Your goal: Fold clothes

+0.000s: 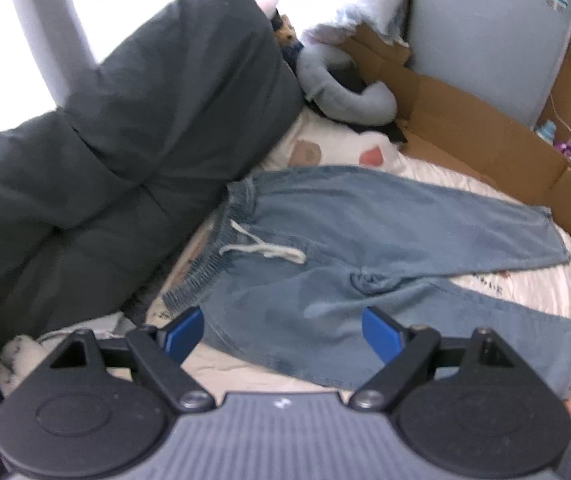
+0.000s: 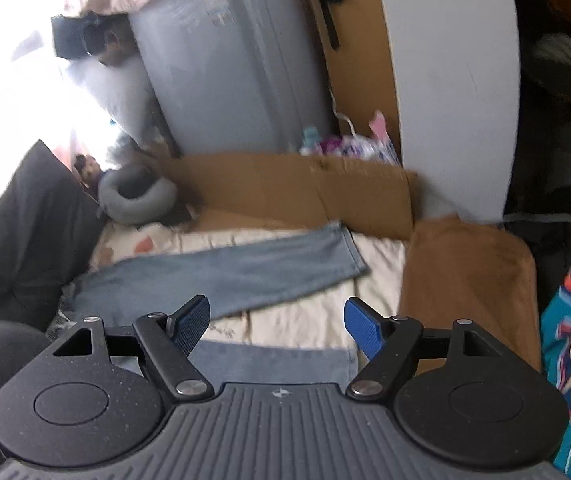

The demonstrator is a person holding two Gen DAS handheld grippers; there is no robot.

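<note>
We see a bed with a cream printed sheet (image 1: 425,168). On its left lies a dark grey padded cushion (image 1: 133,132), and behind it strong white light comes from a window (image 1: 125,0). At the far side a grey neck pillow (image 1: 341,96) rests near flattened brown cardboard (image 1: 477,128). A tall pale grey appliance (image 2: 229,72) stands behind, and a white curved panel (image 2: 453,80) rises on the right.
</note>
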